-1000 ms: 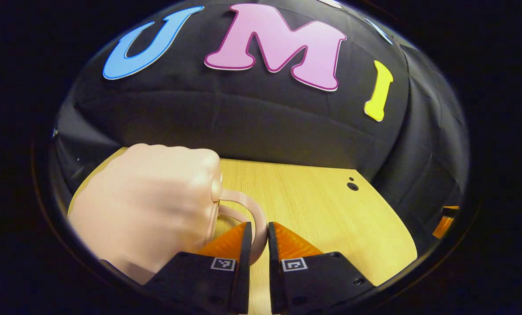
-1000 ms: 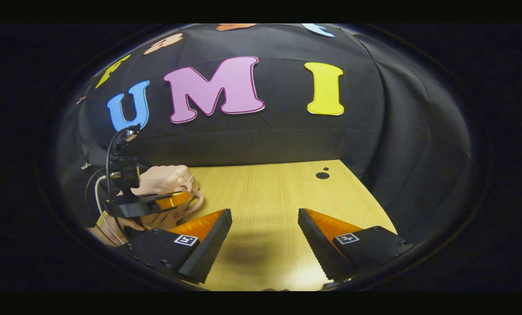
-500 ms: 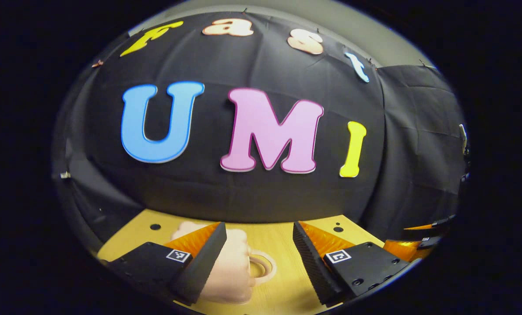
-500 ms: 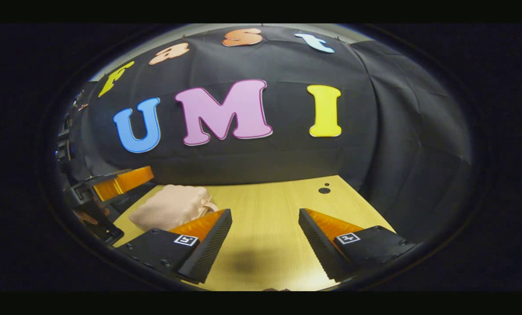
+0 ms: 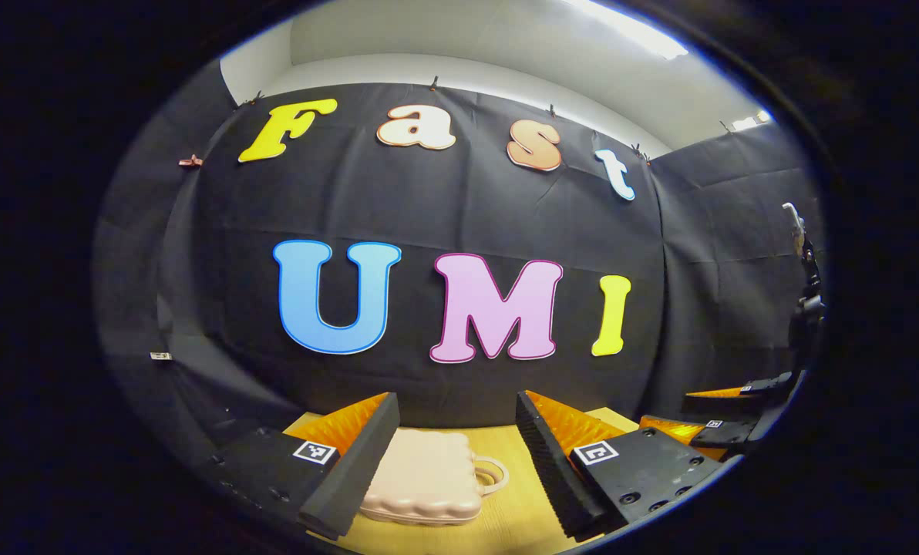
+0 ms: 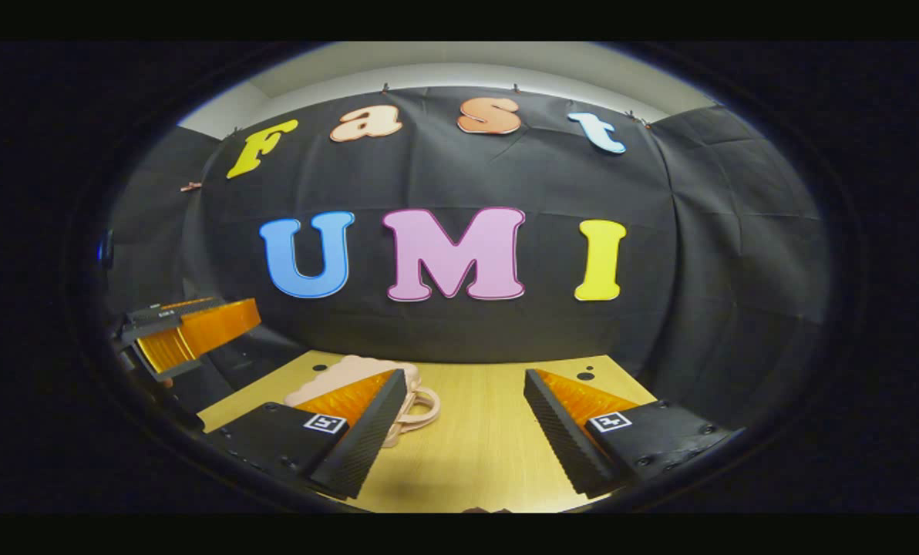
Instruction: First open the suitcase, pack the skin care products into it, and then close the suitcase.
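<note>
Worktop [image 6: 490, 455] carries the pink suitcase [image 5: 427, 476], lying flat and shut, handle to the right; task looks at or near its end, nothing left to grab. Left tool [image 5: 452, 432] open, well above the suitcase. Right tool [image 6: 463, 408] open, suitcase off to its left

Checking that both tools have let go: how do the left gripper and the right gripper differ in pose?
In the right gripper view, the left gripper hangs above the table, while the right gripper sits low over it. The pink suitcase lies between the left gripper's fingers, but beside the right gripper's left finger. Both are open, holding nothing.
</note>
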Demonstrator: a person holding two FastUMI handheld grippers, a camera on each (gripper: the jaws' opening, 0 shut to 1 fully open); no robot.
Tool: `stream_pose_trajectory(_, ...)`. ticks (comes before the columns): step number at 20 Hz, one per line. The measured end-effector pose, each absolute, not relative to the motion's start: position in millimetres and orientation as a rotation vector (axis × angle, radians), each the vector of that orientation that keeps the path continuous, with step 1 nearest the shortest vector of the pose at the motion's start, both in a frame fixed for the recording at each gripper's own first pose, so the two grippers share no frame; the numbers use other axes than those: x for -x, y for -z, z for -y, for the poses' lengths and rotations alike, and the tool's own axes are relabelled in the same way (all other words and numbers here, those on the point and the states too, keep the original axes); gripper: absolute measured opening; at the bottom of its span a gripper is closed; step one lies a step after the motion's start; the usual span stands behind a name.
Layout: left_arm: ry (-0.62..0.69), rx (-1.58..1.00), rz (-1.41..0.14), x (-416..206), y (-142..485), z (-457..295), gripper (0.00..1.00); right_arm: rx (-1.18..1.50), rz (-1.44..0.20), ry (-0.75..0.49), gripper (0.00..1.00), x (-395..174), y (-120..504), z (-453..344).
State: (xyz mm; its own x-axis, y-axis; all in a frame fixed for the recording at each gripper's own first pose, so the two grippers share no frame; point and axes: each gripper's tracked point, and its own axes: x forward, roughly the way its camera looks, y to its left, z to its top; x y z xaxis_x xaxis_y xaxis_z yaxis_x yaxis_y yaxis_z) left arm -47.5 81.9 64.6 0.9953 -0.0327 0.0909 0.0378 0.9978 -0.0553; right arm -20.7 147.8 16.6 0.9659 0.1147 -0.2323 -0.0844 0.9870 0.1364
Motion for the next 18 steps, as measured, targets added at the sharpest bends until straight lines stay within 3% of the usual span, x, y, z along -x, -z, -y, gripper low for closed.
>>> stream_pose_trajectory(9,-0.008,0.017,0.096,62.1,-65.9,-109.8,0.96,-0.102,-0.203,-0.055,0.98,45.5,-18.3,-141.4)
stream_pose_trajectory(10,-0.007,0.025,0.095,63.3,-65.5,-109.5,1.0,-0.104,-0.199,-0.046,0.98,45.2,-18.8,-138.5)
stream_pose_trajectory(11,-0.007,0.031,0.091,63.1,-63.5,-110.0,0.96,-0.104,-0.195,-0.04,0.98,44.4,-21.0,-135.4)
stream_pose_trajectory(18,-0.001,0.034,0.096,66.0,-65.8,-112.0,0.96,-0.108,-0.187,-0.043,0.98,43.8,-23.8,-135.9)
